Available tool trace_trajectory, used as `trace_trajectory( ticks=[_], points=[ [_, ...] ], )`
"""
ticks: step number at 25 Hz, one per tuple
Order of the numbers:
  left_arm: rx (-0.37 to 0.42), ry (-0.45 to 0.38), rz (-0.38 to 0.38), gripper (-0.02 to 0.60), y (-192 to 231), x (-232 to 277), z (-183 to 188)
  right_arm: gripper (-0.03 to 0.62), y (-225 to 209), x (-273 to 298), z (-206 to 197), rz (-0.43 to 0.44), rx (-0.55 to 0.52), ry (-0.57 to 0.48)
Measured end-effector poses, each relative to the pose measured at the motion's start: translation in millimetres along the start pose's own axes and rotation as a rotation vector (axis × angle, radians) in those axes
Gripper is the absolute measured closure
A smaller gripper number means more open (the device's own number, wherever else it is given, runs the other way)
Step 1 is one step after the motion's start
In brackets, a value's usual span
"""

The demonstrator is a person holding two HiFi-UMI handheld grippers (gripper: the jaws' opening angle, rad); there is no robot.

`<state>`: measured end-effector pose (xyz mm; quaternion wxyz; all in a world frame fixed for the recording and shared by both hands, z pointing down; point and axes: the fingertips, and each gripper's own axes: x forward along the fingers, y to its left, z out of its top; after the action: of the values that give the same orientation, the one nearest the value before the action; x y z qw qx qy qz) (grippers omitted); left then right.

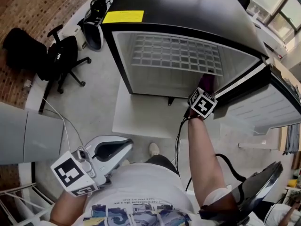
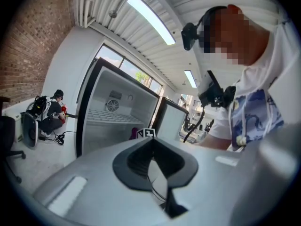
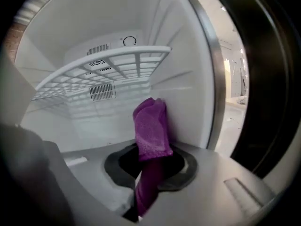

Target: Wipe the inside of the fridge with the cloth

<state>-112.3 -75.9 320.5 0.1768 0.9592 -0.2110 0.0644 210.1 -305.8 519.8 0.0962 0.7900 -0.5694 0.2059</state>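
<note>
Jaws: R gripper (image 3: 149, 173) pinches purple cloth (image 3: 151, 126) inside fridge (image 3: 188, 93) — L gripper (image 2: 157, 173) closed (empty).

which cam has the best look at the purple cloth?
Right gripper view: the cloth stands centre frame, clamped in the right gripper, inside the fridge. Head view shows a sliver behind the gripper's marker cube; left gripper view, a tiny purple speck.

No legible text anywhere. Yellow label (image 1: 123, 16) on top of the fridge (image 1: 188, 4): print too small to read. Marker cubes (image 1: 70, 173) on left tool (image 1: 123, 147) and right tool (image 1: 206, 84): black-white square patterns only, no letters or numbers. Shirt (image 1: 136, 192) print: unreadable.
</note>
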Motion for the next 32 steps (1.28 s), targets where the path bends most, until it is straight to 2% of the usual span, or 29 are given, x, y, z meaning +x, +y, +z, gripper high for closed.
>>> trace_trajectory(
  ticks=[13,18,23,32],
  points=[
    [-0.021,-0.001,0.080,0.574,11.6,8.4,-1.1,0.542,18.7,47.6,16.5,-0.008,0.045,0.017],
    [-0.026,0.003,0.106,0.574,16.6,7.5,-2.4,0.542,24.2,65.3,25.5,-0.002,0.017,0.006],
    [-0.029,0.001,0.126,0.574,21.1,10.0,-1.6,0.542,28.8,73.7,32.7,0.017,-0.022,-0.030],
    [-0.023,0.020,0.127,0.574,23.4,17.7,-3.1,0.542,41.7,77.6,49.7,0.111,-0.093,-0.142]
  ],
)
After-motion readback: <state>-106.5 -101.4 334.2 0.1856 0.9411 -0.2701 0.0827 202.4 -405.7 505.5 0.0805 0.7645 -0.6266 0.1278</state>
